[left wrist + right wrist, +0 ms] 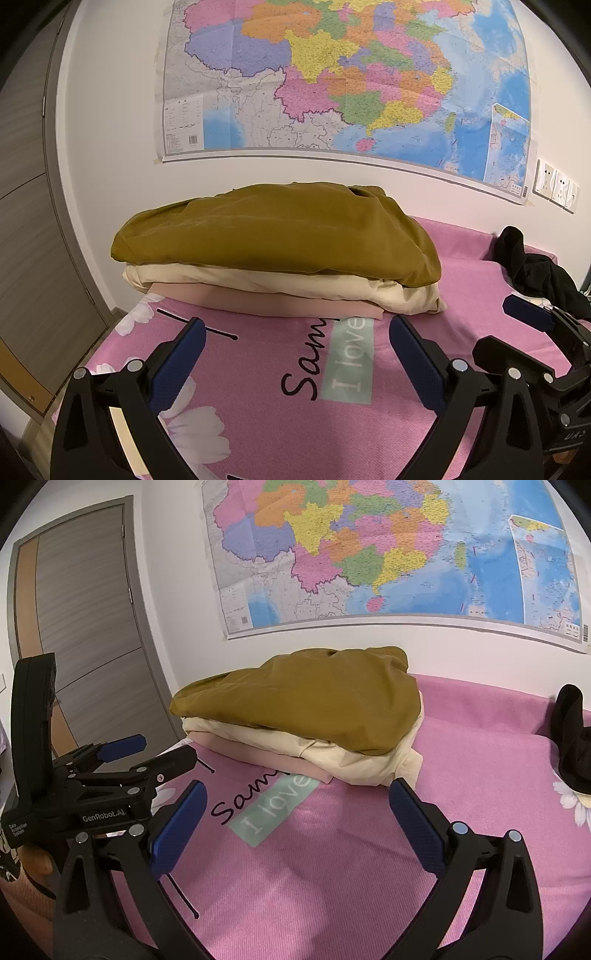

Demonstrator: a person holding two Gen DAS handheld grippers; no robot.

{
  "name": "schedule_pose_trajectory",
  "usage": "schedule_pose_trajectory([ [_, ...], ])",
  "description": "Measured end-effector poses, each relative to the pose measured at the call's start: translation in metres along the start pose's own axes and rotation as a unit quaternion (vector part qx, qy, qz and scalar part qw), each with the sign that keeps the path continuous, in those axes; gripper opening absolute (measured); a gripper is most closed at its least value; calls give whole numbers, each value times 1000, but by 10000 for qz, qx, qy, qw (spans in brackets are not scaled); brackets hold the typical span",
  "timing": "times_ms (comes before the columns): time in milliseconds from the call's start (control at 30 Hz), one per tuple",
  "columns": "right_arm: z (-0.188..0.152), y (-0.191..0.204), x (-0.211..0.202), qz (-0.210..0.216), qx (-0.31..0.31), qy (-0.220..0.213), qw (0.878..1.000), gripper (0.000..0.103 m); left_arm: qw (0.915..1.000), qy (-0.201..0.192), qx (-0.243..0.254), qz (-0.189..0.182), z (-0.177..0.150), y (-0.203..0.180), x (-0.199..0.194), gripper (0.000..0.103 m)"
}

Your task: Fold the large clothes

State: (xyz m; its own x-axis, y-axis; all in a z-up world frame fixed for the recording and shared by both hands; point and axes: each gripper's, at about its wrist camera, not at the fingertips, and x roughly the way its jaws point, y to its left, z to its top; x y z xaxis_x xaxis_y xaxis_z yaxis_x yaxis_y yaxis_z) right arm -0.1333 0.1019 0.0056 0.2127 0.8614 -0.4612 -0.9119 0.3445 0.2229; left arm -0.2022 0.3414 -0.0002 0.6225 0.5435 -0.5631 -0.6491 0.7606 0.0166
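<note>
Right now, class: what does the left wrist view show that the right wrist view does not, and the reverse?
Only the left wrist view shows the wall sockets and the right gripper at its edge. Only the right wrist view shows the whole grey door and the left gripper from the side. Both show the stack of folded clothes with the mustard piece on top, the black garment, the pink bedsheet and the wall map.

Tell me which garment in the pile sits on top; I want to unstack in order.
The mustard-brown garment sits on top. The cream one lies under it, and the pale pink one is at the bottom, flat on the pink bedspread.
</note>
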Motion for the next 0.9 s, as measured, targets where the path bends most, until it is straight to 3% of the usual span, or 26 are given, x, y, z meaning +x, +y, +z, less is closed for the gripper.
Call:
schedule_pose_trajectory([
  [900,-1,-2,0,-6,53,57,10000,97,10000,9,-24,23,-3,-2,-2,96],
])
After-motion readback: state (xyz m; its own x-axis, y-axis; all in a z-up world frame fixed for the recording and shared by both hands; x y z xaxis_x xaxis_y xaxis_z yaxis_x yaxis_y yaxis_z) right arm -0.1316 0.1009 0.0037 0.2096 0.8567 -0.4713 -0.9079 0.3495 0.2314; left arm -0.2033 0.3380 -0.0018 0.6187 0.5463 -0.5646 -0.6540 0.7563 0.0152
